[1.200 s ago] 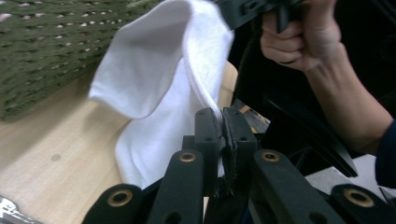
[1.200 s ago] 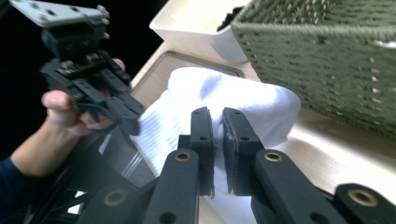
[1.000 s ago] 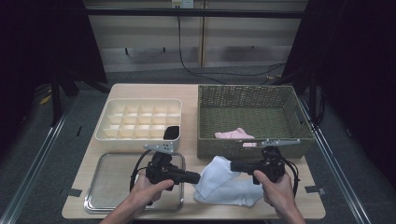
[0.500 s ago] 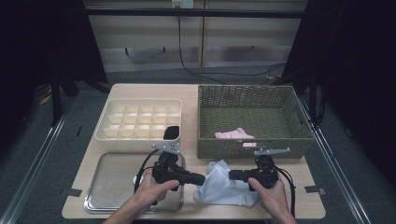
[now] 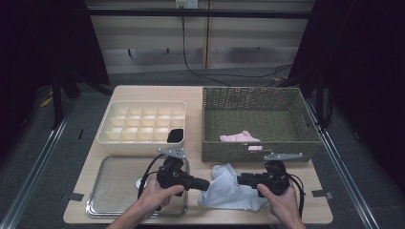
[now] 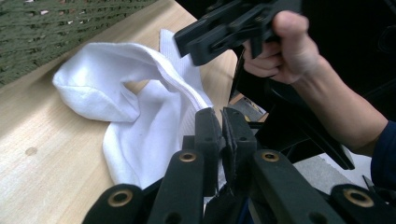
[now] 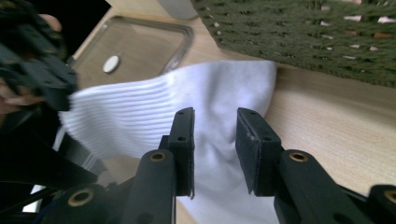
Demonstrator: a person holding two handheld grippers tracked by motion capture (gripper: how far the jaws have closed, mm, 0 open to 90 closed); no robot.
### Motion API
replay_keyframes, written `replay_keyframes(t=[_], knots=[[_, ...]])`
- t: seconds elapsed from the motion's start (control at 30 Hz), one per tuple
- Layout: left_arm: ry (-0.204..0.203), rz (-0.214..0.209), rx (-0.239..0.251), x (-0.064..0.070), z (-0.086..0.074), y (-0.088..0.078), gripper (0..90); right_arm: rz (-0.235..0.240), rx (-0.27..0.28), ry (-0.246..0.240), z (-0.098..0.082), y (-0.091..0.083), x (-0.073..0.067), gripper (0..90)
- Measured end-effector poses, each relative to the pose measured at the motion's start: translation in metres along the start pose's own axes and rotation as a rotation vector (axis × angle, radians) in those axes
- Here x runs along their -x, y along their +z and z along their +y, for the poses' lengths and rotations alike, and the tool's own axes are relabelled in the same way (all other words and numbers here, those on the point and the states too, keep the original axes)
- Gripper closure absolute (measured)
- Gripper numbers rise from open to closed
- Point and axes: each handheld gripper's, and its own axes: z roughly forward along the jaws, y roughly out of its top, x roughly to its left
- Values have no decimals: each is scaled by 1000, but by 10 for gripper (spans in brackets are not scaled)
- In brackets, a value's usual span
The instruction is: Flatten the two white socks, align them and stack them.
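Observation:
A white sock (image 5: 228,192) lies crumpled on the wooden table (image 5: 191,98) between my two grippers. My left gripper (image 5: 206,184) points right, and its jaws are pressed together on the sock's ribbed cuff edge (image 6: 183,86). In its own view the left gripper (image 6: 222,122) shows no gap. My right gripper (image 5: 240,180) points left at the sock's other side. Its jaws have just been opening. In its own view the right gripper (image 7: 215,128) stands parted above the sock (image 7: 140,112), pads off the cloth. The right gripper (image 6: 224,28) also shows in a hand beyond the sock (image 6: 102,88).
A green woven basket (image 5: 210,119) behind the sock holds a pink cloth (image 5: 239,138). A cream compartment box (image 5: 143,107) at the left has a black item (image 5: 175,136) in one cell. A metal tray (image 5: 110,188) with a small white disc (image 5: 141,182) lies front left.
The right hand has edged down toward the table's front edge. The sock has settled lower between the grippers. The left hand has stayed put.

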Motion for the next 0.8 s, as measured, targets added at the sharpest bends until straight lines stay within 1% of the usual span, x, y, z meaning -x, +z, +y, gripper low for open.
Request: replay_keyframes(t=[0.07,0.1,0.13,0.17,0.2,0.23,0.27,0.3,0.33,0.37,0.4,0.43,0.47,0.5,0.53,0.57,0.6,0.63,0.67,0.7,0.73,0.77,0.8], knots=[[-1,-3,-6,-1,2,3,859,8,10,-7,-1,-6,-3,689],[-1,-3,-6,-1,2,3,858,8,10,-7,-1,-6,-3,689],[-9,-2,0,0,4,6,858,7,8,-13,-3,-8,-5,690],[-9,-6,-3,0,5,7,858,14,2,-24,-7,-9,-10,696],[-20,-26,3,0,11,13,858,19,-4,-29,-9,-10,-14,696],[-27,-33,-1,1,13,16,858,16,-5,-38,-12,-10,-16,696],[-25,-28,-1,1,16,20,858,16,-11,-47,-13,-10,-19,696],[-25,-28,-1,1,16,20,858,16,-11,-47,-13,-10,-19,696],[-34,-31,-2,-1,20,28,858,29,-13,-49,-16,-11,-21,697],[-34,-31,-2,-1,20,28,858,29,-13,-49,-16,-11,-21,697],[-40,-32,-3,-2,22,32,858,43,-8,-42,-17,-10,-21,697],[-40,-33,-4,-3,25,36,858,45,-12,-51,-19,-9,-20,672],[-40,-28,-6,-4,29,44,858,46,-12,-42,-20,-9,-19,636],[-44,-32,-7,-5,32,48,858,48,-12,-37,-21,-9,-19,608],[-43,-33,-5,-5,35,52,858,48,-14,-39,-22,-9,-19,592],[-43,-33,-5,-5,35,52,859,47,-13,-37,-23,-9,-19,573],[-51,-35,0,-6,38,55,859,47,-13,-37,-23,-9,-19,573],[-51,-39,-6,-6,44,63,859,38,-20,-27,-25,-9,-19,527],[-50,-36,-8,-4,46,68,859,28,-17,-28,-26,-10,-18,522],[-50,-36,-8,-4,46,68,859,28,-17,-28,-26,-10,-18,522],[-49,-34,-14,-2,50,76,858,27,-14,-22,-28,-11,-18,507],[-49,-34,-14,-2,50,76,859,27,-14,-22,-28,-11,-18,507],[-39,-32,-19,0,54,83,859,22,3,-14,-29,-13,-17,485]])
